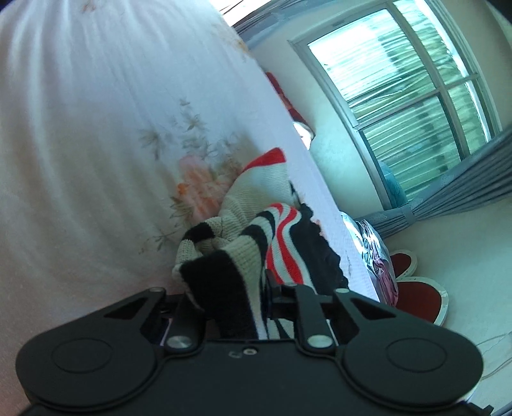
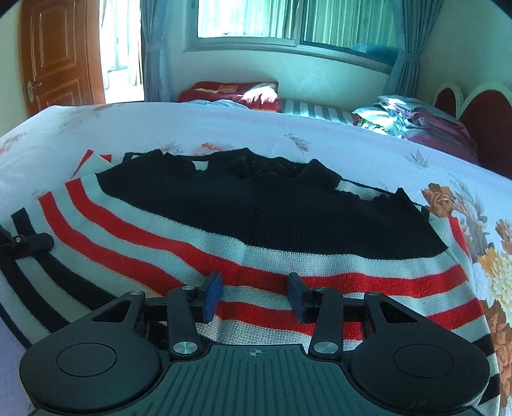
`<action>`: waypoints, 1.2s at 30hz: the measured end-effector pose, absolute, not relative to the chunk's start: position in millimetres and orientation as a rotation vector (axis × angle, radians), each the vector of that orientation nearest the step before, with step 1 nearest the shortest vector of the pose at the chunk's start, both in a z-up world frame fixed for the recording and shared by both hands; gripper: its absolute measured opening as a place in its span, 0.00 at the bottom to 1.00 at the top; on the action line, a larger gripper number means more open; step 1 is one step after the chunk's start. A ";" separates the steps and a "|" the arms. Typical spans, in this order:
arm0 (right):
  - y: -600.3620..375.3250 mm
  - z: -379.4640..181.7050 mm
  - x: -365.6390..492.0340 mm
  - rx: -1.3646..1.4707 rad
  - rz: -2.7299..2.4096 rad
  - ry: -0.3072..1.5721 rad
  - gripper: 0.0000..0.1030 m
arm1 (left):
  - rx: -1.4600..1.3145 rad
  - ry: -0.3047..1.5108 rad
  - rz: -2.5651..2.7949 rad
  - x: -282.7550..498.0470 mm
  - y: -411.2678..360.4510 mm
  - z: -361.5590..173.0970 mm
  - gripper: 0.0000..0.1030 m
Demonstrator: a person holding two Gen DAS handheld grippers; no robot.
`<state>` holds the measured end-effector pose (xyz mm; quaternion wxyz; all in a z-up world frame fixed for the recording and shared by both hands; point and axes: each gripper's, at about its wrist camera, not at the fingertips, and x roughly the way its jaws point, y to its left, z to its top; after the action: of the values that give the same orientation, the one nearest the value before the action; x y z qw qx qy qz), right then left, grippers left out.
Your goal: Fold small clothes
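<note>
A knitted sweater (image 2: 272, 224) with a black top and red, white and black stripes lies spread on the floral bedsheet (image 2: 352, 144). My right gripper (image 2: 254, 294) is open, its blue pads (image 2: 213, 292) just above the striped lower part. My left gripper (image 1: 236, 300) is shut on a bunched fold of the sweater (image 1: 230, 256), its fingers buried in the knit. The left gripper also shows at the left edge of the right wrist view (image 2: 30, 244), at the sweater's side.
Red pillows (image 2: 233, 92) and a pile of folded bedding (image 2: 409, 118) lie at the far side of the bed. A red headboard (image 2: 480, 118) stands at right. A window (image 2: 288, 19), curtains and a wooden door (image 2: 57, 54) lie beyond.
</note>
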<state>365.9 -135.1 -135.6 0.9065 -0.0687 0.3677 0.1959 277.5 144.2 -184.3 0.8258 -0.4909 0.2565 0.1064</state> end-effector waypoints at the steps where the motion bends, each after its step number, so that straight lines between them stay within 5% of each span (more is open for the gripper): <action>1: -135.6 -135.4 366.0 -0.142 0.408 0.758 0.42 | -1.022 0.536 0.221 277.2 142.1 -179.5 0.14; 19: -214.2 -100.9 366.7 0.072 0.330 0.733 0.42 | -0.508 0.442 -0.137 322.8 20.9 -75.8 0.13; 28: -320.8 -93.5 352.4 0.126 0.146 0.751 0.42 | -0.192 0.596 -0.390 342.6 -112.2 -112.8 0.14; 32: -352.4 -88.6 347.0 0.168 0.127 0.758 0.42 | -0.075 0.649 -0.391 330.3 -138.0 -137.6 0.26; 34: -360.6 -82.9 345.6 0.198 0.146 0.749 0.42 | -0.033 0.639 -0.411 323.5 -141.7 -136.5 0.39; 36: -365.4 -76.7 347.2 0.256 0.187 0.749 0.42 | -0.008 0.641 -0.455 314.9 -148.0 -130.5 0.62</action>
<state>347.2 -365.4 -76.7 0.9184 0.1246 0.3642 0.0911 314.9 -148.0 -130.5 0.9237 -0.0041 0.3124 -0.2219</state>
